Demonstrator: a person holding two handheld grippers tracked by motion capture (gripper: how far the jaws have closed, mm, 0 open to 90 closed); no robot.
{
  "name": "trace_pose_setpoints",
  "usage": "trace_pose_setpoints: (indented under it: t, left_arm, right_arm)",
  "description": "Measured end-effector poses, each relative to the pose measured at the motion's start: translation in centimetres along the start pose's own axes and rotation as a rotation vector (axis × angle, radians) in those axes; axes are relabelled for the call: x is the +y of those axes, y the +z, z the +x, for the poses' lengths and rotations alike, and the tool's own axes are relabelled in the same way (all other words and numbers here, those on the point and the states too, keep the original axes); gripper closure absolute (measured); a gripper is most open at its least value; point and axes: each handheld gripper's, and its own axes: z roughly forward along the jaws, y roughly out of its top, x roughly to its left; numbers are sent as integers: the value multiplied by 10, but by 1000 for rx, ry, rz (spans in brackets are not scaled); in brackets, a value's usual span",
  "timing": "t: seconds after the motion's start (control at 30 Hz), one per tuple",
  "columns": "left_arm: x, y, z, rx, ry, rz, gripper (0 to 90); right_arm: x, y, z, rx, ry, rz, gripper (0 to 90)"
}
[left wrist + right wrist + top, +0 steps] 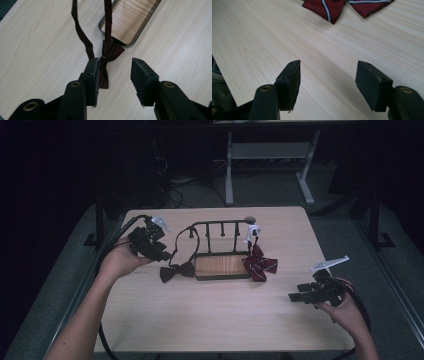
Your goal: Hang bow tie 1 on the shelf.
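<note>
Lying limp on the pale wooden table (210,315) beside the left claw (113,67), whose jaws stand spread, the dark maroon fabric bow tie (106,62) looks soft and light, best pinched at its knot.

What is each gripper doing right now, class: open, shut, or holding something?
Left gripper: open, holding nothing; the dark bow tie lies beside one jaw, its strap on the rack.
Right gripper: open, holding nothing, over bare table.

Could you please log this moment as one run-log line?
left gripper: open beside dark bow tie | right gripper: open, empty | rack: striped bow tie hung
</note>
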Motion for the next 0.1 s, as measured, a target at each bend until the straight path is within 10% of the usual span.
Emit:
trace_pose_setpoints:
  t: [0.1]
  left_arm:
    - [-9,2,-4,-5,1,-7,572]
  right_arm:
    - [0,0,0,-1,-1,-1,367]
